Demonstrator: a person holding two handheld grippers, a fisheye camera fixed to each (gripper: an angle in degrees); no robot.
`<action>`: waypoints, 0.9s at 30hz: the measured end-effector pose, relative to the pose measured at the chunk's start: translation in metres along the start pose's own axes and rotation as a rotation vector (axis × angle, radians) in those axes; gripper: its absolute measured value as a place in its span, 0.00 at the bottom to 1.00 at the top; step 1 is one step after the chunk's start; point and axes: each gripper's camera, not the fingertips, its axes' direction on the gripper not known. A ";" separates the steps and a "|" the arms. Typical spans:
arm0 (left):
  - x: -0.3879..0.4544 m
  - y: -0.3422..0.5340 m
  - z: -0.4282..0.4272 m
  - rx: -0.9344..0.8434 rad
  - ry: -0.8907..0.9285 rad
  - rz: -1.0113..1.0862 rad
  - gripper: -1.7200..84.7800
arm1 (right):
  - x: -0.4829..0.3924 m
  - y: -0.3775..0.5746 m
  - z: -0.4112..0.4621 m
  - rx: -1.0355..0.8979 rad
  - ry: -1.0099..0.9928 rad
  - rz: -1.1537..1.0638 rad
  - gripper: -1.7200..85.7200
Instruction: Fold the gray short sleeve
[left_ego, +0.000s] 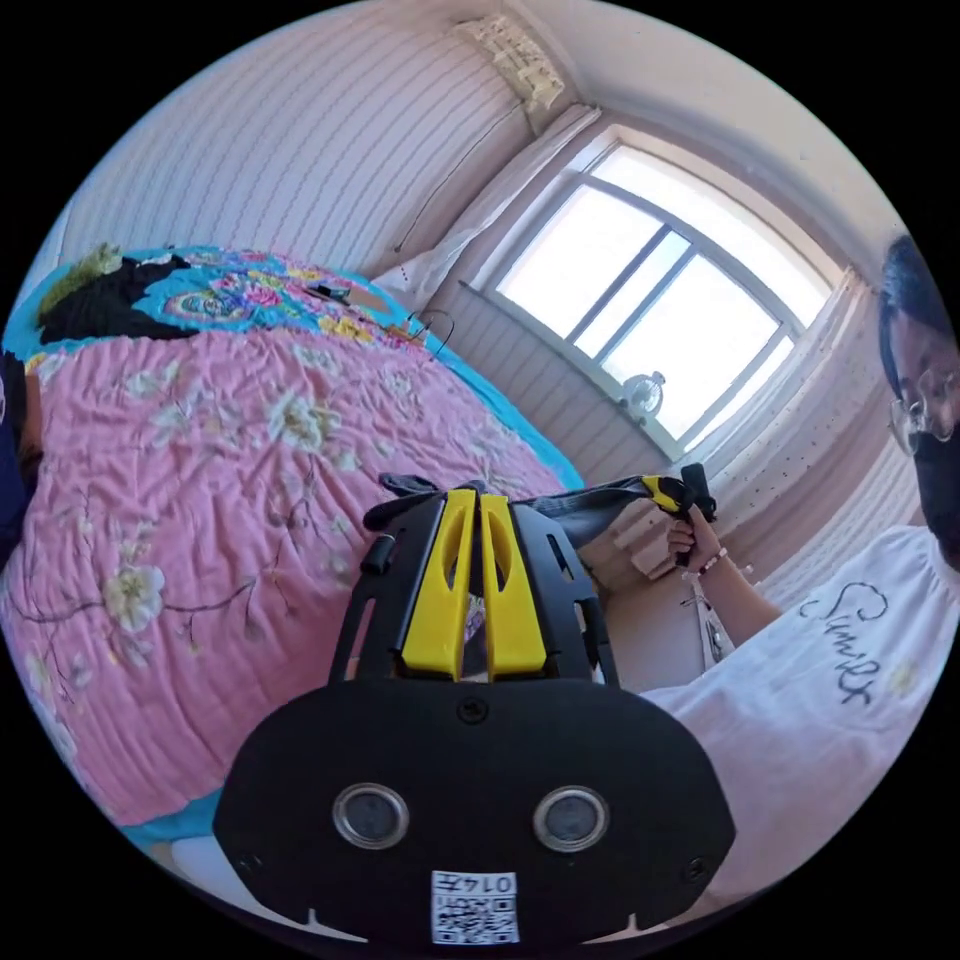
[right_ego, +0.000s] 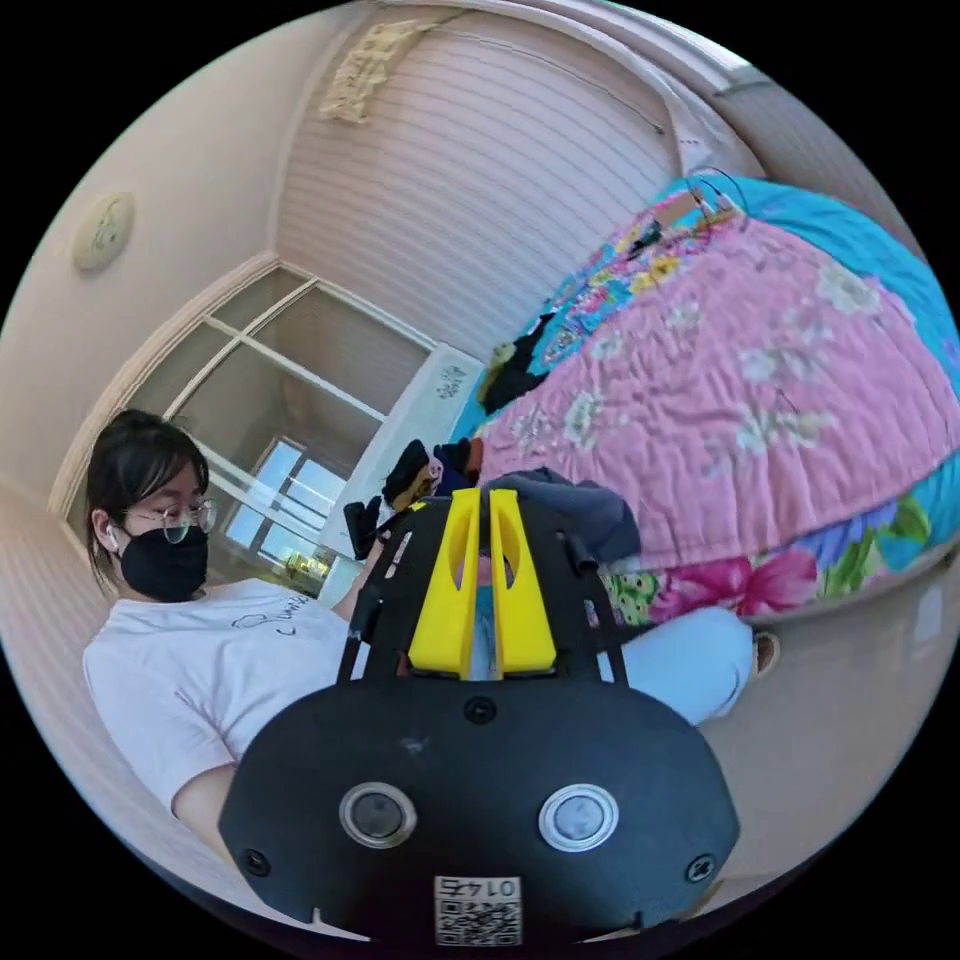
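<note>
Yellow jaws on the left gripper (left_ego: 478, 500) are pinched together on an edge of the gray short sleeve (left_ego: 590, 515), and the right gripper (right_ego: 487, 500) is clamped on it too. It's stretched in the air between them, running off toward 3 o'clock in the left gripper view, above the pink floral bedspread (left_ego: 200, 480). Looks like no fold's done yet, so pretty much everything's left.
</note>
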 end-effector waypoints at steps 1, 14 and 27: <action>0.013 -0.020 -0.026 0.052 0.015 0.033 0.01 | -0.024 -0.016 0.000 0.007 -0.023 -0.071 0.03; 0.149 -0.114 -0.369 0.622 -0.079 0.298 0.01 | -0.231 -0.081 0.024 -0.002 -0.250 -0.569 0.03; 0.057 -0.225 -0.376 0.525 -0.352 0.083 0.01 | -0.192 -0.193 0.192 -0.251 0.071 -0.498 0.03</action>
